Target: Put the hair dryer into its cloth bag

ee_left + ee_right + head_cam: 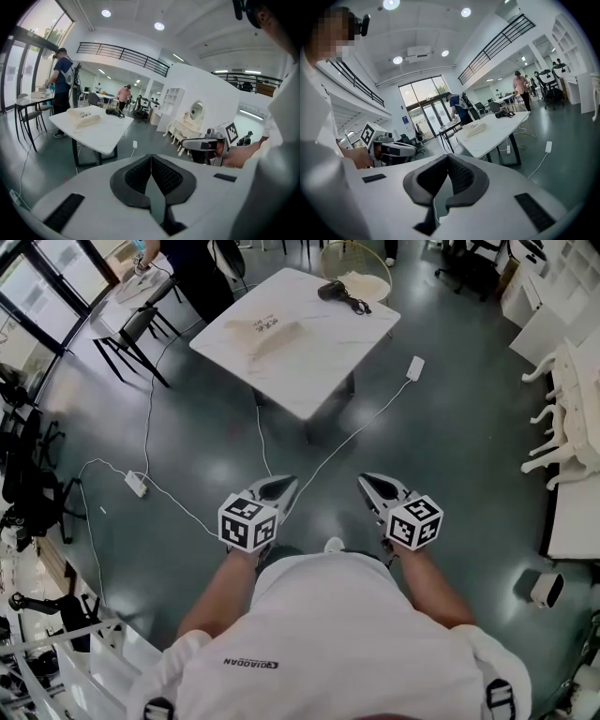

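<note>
Both the left gripper [279, 487] and right gripper [372, 484] are closed and empty, well apart from the counter [314, 371] where hair dryer [333, 292] and cloth bag [275, 337] lie; the floor cable [352, 439] could trip the person

We see a glossy dark floor [450, 427] mirroring the lights. At upper centre, a smooth white table [319, 362] carries a soft, matt cream cloth bag [274, 337] and a black plastic-looking hair dryer [332, 292].
</note>
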The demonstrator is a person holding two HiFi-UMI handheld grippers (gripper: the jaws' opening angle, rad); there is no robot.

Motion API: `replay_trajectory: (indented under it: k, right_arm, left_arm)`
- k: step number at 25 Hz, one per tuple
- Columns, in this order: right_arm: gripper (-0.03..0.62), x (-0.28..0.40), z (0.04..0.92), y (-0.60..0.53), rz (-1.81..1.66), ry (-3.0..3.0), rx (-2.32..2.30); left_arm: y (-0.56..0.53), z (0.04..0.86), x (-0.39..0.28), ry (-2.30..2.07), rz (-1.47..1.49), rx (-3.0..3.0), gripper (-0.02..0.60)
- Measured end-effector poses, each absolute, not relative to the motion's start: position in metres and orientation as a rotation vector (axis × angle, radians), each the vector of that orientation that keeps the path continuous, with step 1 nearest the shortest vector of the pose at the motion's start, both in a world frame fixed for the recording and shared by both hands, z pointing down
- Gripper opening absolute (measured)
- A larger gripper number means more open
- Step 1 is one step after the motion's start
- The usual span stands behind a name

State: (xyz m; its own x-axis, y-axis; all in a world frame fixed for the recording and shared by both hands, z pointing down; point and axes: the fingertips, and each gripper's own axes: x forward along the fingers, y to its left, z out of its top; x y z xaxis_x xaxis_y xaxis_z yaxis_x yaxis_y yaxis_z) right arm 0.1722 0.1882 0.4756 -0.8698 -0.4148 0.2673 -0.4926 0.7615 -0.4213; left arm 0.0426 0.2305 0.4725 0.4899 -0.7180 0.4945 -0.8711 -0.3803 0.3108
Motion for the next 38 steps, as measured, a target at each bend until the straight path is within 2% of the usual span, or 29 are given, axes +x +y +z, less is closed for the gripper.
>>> replay_trajectory:
  k: [17, 38]
  right_arm:
    - [0.02, 0.166, 0.499, 0.129, 0.786, -2.748, 0.717]
    - [0.02, 0.071, 0.483, -0.061, 0.729, -2.697, 0.835]
  left_arm:
    - [0.162, 0.489, 0.024, -1.329, 0.324, 2.139, 0.029]
    - [-0.053, 0.482, -0.065, -1.214, 0.349, 2.236, 0.029]
